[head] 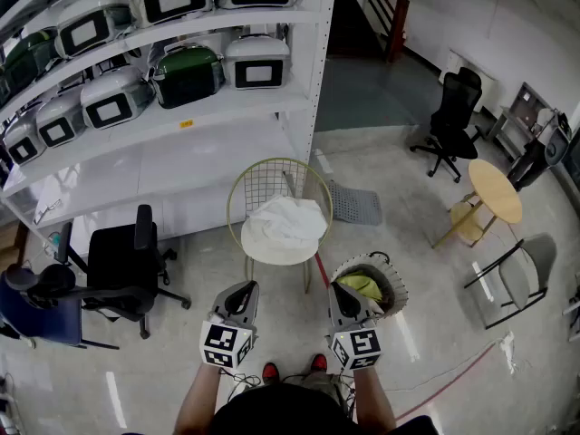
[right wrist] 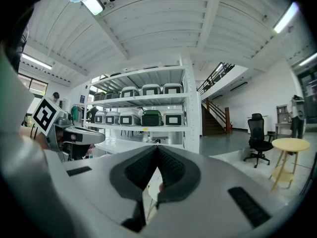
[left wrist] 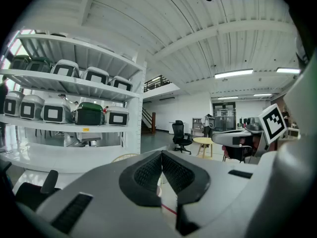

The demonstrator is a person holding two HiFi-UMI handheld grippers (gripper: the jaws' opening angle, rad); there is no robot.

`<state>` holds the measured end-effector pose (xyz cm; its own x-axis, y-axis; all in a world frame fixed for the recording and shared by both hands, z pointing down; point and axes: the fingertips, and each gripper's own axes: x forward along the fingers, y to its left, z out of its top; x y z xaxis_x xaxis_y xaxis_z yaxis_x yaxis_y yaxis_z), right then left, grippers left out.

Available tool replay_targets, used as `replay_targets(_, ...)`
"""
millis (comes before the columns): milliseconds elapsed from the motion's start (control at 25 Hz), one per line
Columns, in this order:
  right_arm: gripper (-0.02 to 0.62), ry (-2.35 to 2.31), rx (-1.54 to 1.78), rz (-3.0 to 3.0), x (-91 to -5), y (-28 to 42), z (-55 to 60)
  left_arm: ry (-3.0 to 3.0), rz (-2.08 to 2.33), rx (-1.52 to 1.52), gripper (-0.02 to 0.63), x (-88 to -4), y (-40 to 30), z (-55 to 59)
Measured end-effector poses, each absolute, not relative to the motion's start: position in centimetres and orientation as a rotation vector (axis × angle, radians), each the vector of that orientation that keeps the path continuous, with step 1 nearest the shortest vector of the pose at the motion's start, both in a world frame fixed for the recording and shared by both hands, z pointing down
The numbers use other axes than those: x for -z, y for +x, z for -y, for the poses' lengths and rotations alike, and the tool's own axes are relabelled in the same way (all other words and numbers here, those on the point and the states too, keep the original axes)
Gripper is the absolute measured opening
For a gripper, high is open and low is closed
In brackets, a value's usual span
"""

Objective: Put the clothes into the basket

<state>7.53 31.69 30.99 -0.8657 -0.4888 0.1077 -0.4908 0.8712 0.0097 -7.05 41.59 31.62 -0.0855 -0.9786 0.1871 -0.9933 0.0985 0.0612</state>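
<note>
The right gripper point(head: 343, 290), jaws pressed together on nothing, hides the near rim of the round woven basket point(head: 392, 275), where a yellow-green garment point(head: 362, 285) partly shows. The left gripper point(head: 243, 288), likewise closed and empty, faces the gold wire chair point(head: 263, 181), whose seat bears a crumpled white cloth point(head: 285, 227). Bare floor point(head: 426, 333) lies right of the basket.

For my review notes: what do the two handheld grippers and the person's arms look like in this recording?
The left gripper and right gripper share one design: smooth, pale grey, wedge-shaped shells with black ribbed pads lining the jaws. Each carries a cube with black-and-white square markers at its rear. The forearms have no sleeves, and a dark top shows at the bottom edge.
</note>
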Motion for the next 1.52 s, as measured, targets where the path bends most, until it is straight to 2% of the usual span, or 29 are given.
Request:
replay_targets(960,0.028,0.714,-0.049,2.919,-31.2,4.1,-33.3,1.976,2.196,-0.081,0.008,-31.5,-9.7,-42.9)
replay_targets(1520,0.028,0.658,-0.083,2.932,-32.7,0.5,-24.5,1.917,2.206,-0.101,0.008,-33.1,-12.6,-34.5)
